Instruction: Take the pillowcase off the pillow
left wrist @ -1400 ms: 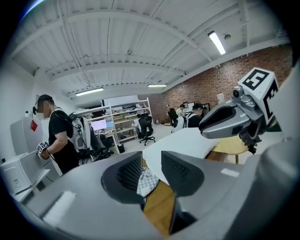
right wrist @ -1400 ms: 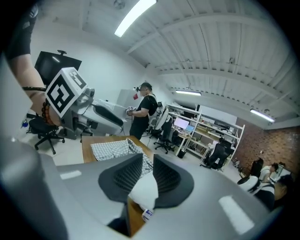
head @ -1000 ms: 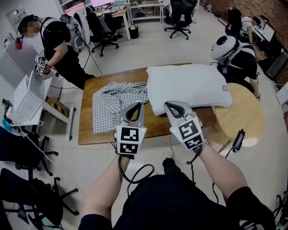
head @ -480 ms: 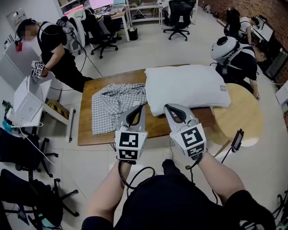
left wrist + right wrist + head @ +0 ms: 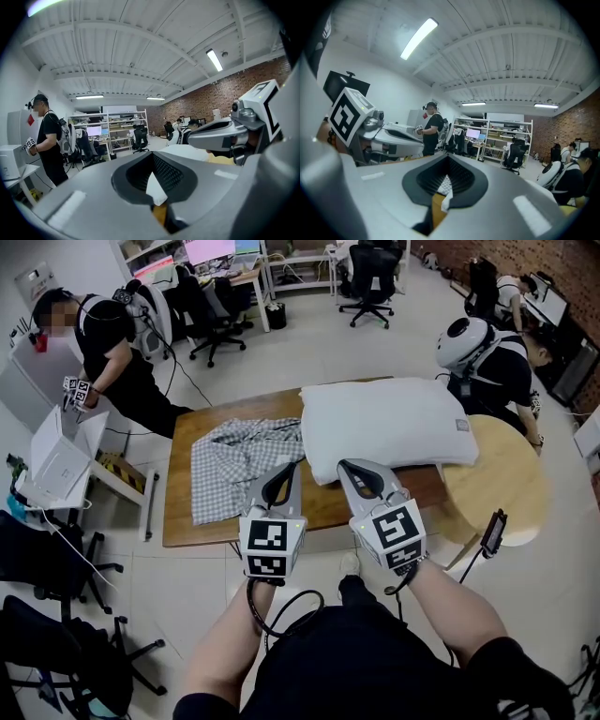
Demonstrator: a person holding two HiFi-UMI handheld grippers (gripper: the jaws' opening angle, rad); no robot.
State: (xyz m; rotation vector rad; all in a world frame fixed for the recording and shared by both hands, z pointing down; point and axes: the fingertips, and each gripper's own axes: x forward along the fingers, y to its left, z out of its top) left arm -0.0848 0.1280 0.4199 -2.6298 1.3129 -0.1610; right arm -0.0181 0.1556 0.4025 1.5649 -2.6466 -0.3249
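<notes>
Just ahead of our left gripper [image 5: 284, 474] the grey checked pillowcase [image 5: 234, 465] lies crumpled. Beyond our right gripper [image 5: 354, 472] sits the bare white pillow [image 5: 384, 423]. We hold both closed, empty.

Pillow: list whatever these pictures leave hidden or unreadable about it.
- Head view: part of the pillow's near edge is hidden behind the right tool.
- Head view: print on its side tag is too small to read.
- Gripper views: the bodies of the left tool and right tool block most of it.
</notes>
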